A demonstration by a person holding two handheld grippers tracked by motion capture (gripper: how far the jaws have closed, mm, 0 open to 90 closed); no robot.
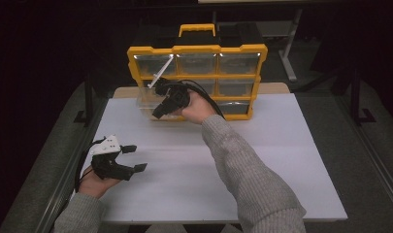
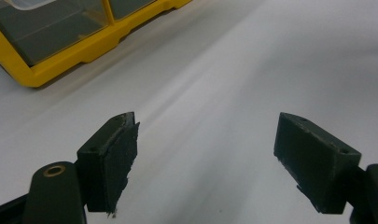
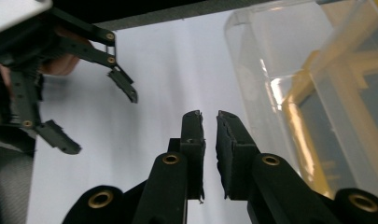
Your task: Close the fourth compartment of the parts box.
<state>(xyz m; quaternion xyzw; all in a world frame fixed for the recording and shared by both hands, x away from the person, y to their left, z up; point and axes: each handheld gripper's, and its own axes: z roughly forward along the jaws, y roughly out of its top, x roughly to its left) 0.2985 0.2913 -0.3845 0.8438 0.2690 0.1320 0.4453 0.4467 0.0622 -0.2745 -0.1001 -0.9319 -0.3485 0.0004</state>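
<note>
A yellow and black organizer (image 1: 198, 49) with clear drawers stands upright at the back of the white table (image 1: 262, 160). A clear plastic drawer (image 1: 144, 103) sits on the table at the organizer's lower left corner. My right gripper (image 1: 158, 114) hangs just beside that drawer, tips pointing down and left. In the right gripper view its jaws (image 3: 210, 122) stand almost together with a thin gap and nothing between them, and the clear drawer (image 3: 280, 93) is close on the right. My left gripper (image 1: 135, 158) rests open near the table's front left, with nothing between its jaws (image 2: 205, 158).
The organizer's yellow base (image 2: 60, 51) shows at the top left of the left gripper view. A clear drawer (image 1: 161, 72) in the organizer's top left slot sits tilted. The left gripper (image 3: 100, 121) appears far off in the right gripper view. A dark floor surrounds the table.
</note>
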